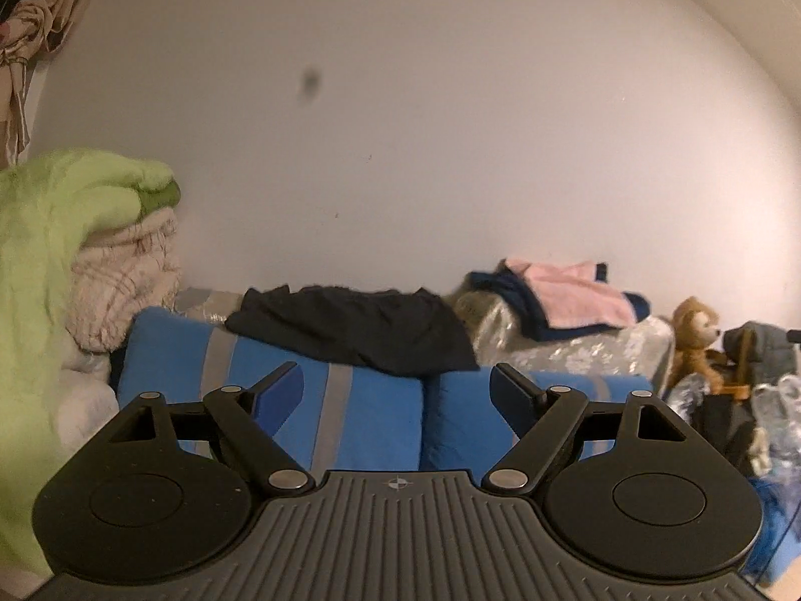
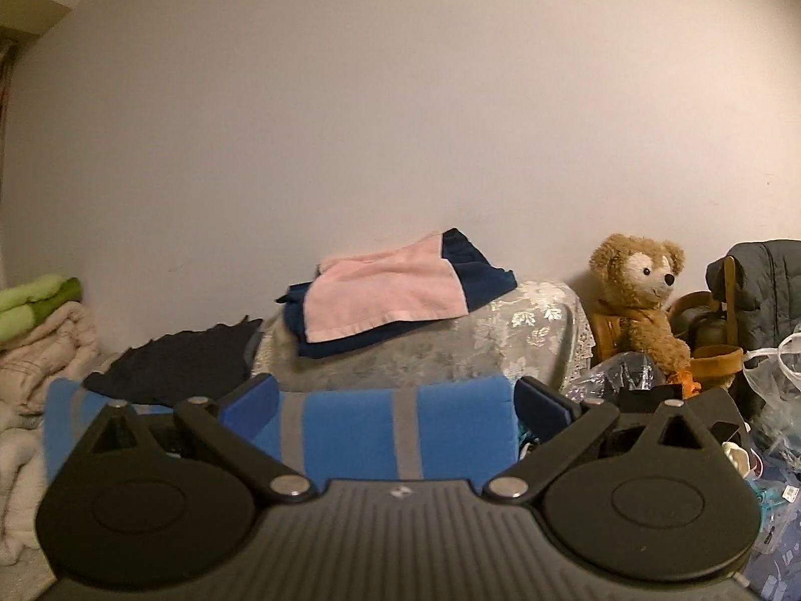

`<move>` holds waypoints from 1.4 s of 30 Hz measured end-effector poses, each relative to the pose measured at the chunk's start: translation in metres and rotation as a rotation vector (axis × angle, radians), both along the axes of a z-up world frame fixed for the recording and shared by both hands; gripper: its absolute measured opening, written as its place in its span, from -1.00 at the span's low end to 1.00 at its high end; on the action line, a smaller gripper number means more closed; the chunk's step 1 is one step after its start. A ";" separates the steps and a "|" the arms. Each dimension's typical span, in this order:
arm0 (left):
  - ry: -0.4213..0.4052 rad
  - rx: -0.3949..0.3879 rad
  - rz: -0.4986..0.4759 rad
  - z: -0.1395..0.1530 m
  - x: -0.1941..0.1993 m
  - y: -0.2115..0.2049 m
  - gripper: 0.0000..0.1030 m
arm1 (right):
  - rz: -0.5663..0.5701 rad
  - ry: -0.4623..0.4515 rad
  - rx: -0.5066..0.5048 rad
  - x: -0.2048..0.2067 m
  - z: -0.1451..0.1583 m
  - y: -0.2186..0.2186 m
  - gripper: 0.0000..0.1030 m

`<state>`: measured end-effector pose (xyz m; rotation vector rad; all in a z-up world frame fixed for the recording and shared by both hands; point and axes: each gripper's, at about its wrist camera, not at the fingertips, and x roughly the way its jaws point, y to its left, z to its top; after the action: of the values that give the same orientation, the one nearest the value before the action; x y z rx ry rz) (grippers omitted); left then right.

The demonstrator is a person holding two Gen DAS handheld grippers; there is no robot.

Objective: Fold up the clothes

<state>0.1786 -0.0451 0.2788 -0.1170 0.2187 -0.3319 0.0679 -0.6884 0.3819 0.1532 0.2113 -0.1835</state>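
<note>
Jaws on the left gripper [image 1: 398, 380] and right gripper [image 2: 395, 398] gape, empty. Crumpled black garment [image 1: 350, 330] sprawls across blue grey-striped cushions [image 1: 370, 400], half-hidden from the right; brown plush bear [image 2: 643, 295] shows clearly there.

A teddy bear [image 2: 643, 295] sits at 3 o'clock against the white wall [image 2: 400, 115], leaning on a wooden basket [image 2: 713, 355]. A grey quilted jacket [image 2: 766, 275] hangs over the basket's handle at the far right edge. Clear plastic bags [image 2: 773, 365] lie crumpled below, toward 4 o'clock. A lace cover [image 2: 530, 335] drapes a low mound at centre. Two blue pillows [image 1: 280, 400] with grey stripes lie side by side in front. At 9 o'clock a green blanket [image 1: 55, 215] tops a cream quilt [image 1: 125, 275]. A floral curtain [image 1: 25, 35] hangs at 10 o'clock.
</note>
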 end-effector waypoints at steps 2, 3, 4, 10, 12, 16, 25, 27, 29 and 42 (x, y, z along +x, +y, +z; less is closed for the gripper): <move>0.023 0.000 -0.003 -0.019 0.012 -0.011 0.60 | -0.008 0.021 -0.022 0.015 -0.016 0.004 1.00; 0.033 0.003 -0.009 -0.030 0.018 -0.020 0.60 | -0.012 0.033 -0.034 0.023 -0.024 0.006 1.00; 0.037 0.010 -0.010 -0.041 0.023 -0.028 0.60 | -0.011 0.050 -0.048 0.033 -0.035 0.010 1.00; 0.088 0.049 0.010 -0.113 0.047 -0.089 0.60 | 0.037 0.154 -0.067 0.091 -0.118 0.029 1.00; 0.111 0.034 0.011 -0.138 0.051 -0.105 0.60 | 0.050 0.189 -0.038 0.109 -0.151 0.032 0.98; 0.123 0.034 -0.015 -0.184 0.053 -0.137 0.60 | 0.071 0.252 0.032 0.139 -0.217 0.038 0.86; 0.131 0.033 -0.056 -0.271 0.051 -0.168 0.60 | 0.094 0.370 0.183 0.184 -0.340 0.041 0.37; 0.138 0.029 -0.056 -0.277 0.051 -0.166 0.60 | 0.088 0.385 0.210 0.193 -0.360 0.038 0.30; 0.144 0.038 -0.058 -0.278 0.051 -0.164 0.60 | 0.085 0.398 0.238 0.202 -0.376 0.033 0.20; 0.197 0.101 -0.108 -0.287 0.053 -0.166 0.60 | -0.047 0.283 0.727 0.249 -0.451 -0.025 0.46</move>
<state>0.2313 -0.2113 -0.0081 -0.0375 0.4373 -0.4164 0.3172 -0.7134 -0.0693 0.8581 0.5523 -0.1677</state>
